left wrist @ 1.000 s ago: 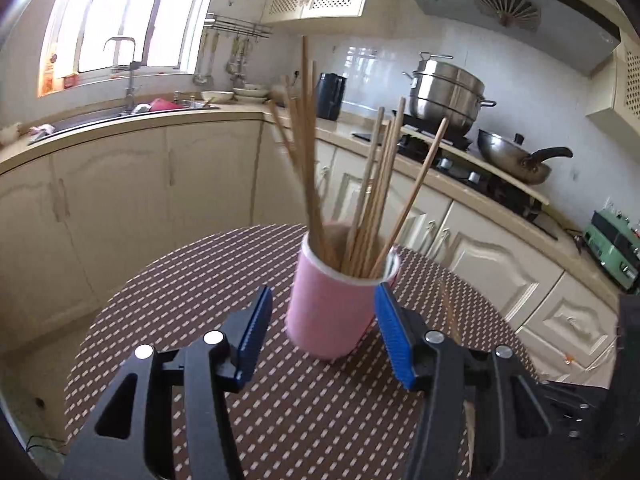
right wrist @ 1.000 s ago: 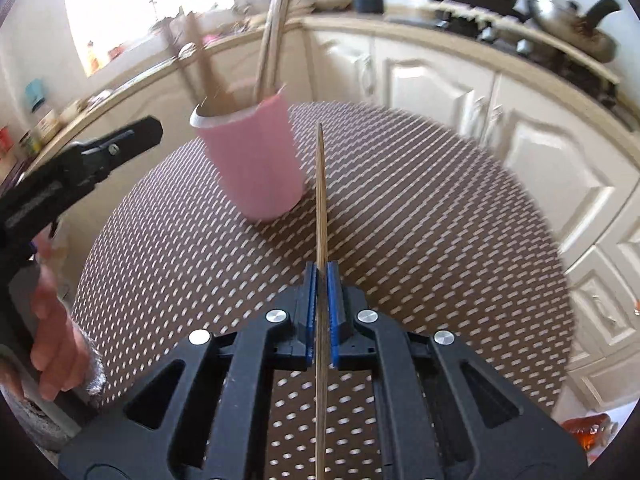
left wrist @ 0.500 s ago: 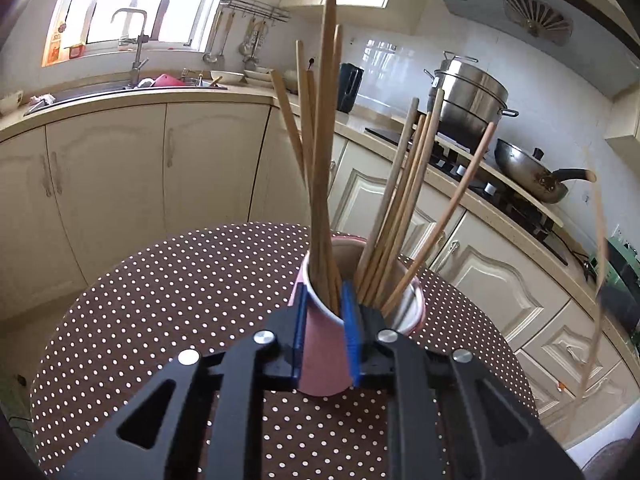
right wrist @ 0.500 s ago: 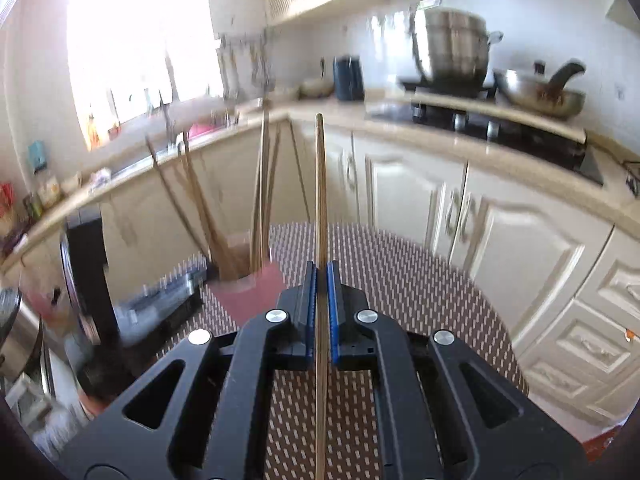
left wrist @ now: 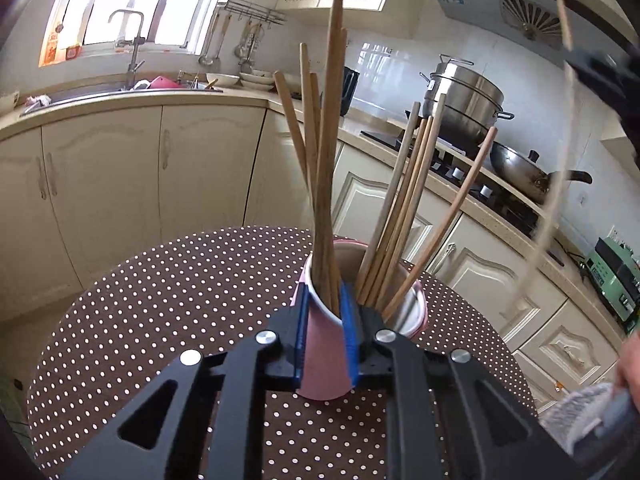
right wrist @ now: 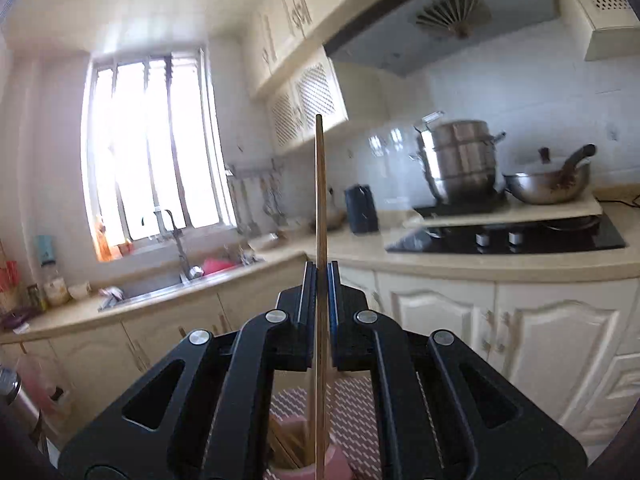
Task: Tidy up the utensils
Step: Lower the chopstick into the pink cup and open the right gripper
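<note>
A pink cup [left wrist: 324, 356] stands on the round dotted table [left wrist: 160, 300] and holds several wooden chopsticks [left wrist: 326, 160]. My left gripper [left wrist: 323, 312] is shut on the cup's near rim, one finger outside and one inside. My right gripper [right wrist: 320, 276] is shut on a single chopstick [right wrist: 319, 200] held upright, its lower end over the cup [right wrist: 296, 440] seen below between the fingers. In the left wrist view this chopstick [left wrist: 556, 184] shows blurred at the right, above the cup.
Cream kitchen cabinets [left wrist: 120, 184] and a counter run behind the table. A sink with tap [left wrist: 132, 60] is at the left. A steel pot [left wrist: 464, 100] and a wok [left wrist: 524, 172] sit on the stove at the right.
My left gripper closed in and shut on the cup's rim. My right gripper lifted the chopstick off the table and tilted it upright above the cup.
</note>
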A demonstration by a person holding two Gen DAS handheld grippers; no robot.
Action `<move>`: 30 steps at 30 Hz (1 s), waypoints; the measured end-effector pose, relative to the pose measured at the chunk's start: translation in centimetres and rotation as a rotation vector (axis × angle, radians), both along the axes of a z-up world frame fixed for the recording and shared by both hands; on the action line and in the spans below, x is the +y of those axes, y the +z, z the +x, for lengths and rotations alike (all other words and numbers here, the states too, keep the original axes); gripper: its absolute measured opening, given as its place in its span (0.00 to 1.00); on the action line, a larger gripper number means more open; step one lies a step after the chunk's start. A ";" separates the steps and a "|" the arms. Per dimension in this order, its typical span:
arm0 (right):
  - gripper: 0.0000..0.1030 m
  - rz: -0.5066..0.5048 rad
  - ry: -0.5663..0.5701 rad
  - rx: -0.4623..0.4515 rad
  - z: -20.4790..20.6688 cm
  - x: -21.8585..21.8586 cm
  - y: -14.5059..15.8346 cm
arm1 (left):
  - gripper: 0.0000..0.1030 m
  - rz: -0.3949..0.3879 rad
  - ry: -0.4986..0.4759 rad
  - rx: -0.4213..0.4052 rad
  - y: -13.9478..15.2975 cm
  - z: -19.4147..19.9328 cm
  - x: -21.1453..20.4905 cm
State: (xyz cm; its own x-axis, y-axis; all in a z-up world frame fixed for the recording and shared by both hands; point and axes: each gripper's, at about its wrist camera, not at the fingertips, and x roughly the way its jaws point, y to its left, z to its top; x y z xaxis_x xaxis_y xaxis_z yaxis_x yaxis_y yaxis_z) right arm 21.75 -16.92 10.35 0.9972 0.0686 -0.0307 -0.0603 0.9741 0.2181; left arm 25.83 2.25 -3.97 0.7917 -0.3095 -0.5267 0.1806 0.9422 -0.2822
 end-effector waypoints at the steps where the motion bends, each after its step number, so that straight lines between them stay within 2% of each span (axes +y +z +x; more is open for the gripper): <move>1: 0.06 -0.009 0.003 -0.016 0.3 0.4 -0.2 | 0.16 0.004 -0.002 -0.006 0.0 0.0 0.0; 5: 0.06 -0.016 0.028 -0.007 2.1 1.5 -1.7 | 0.16 0.004 -0.017 -0.019 -0.1 0.0 0.2; 11: 0.06 -0.015 0.058 0.088 3.5 1.6 -5.4 | 0.16 0.019 -0.021 -0.042 -0.3 -0.4 0.0; 17: 0.06 -0.011 0.131 0.237 4.2 1.2 -8.5 | 0.16 0.030 -0.018 -0.054 -0.3 -0.7 -0.5; 19: 0.06 -0.046 0.168 0.284 3.9 1.5 -9.5 | 0.16 0.029 -0.018 -0.056 -0.4 -0.8 -0.5; 23: 0.09 -0.148 0.198 0.317 2.7 2.3 -10.4 | 0.16 0.039 -0.014 -0.061 -0.4 -0.9 -0.7; 24: 0.12 -0.159 0.227 0.350 2.5 2.3 -10.5 | 0.16 0.045 -0.013 -0.065 -0.4 -1.0 -0.8; 25: 0.30 -0.158 0.238 0.383 2.3 2.2 -10.7 | 0.16 0.057 -0.010 -0.073 -0.4 -1.1 -1.0; 26: 0.64 -0.151 0.232 0.399 2.0 2.1 -10.9 | 0.16 0.066 -0.006 -0.079 -0.4 -1.2 -1.1; 27: 0.72 -0.130 0.207 0.392 1.1 1.6 -11.1 | 0.16 0.071 -0.003 -0.082 -0.5 -1.3 -1.4; 30: 0.72 -0.144 0.181 0.369 -0.6 1.1 -11.0 | 0.16 0.082 0.002 -0.090 -0.5 -1.4 -1.8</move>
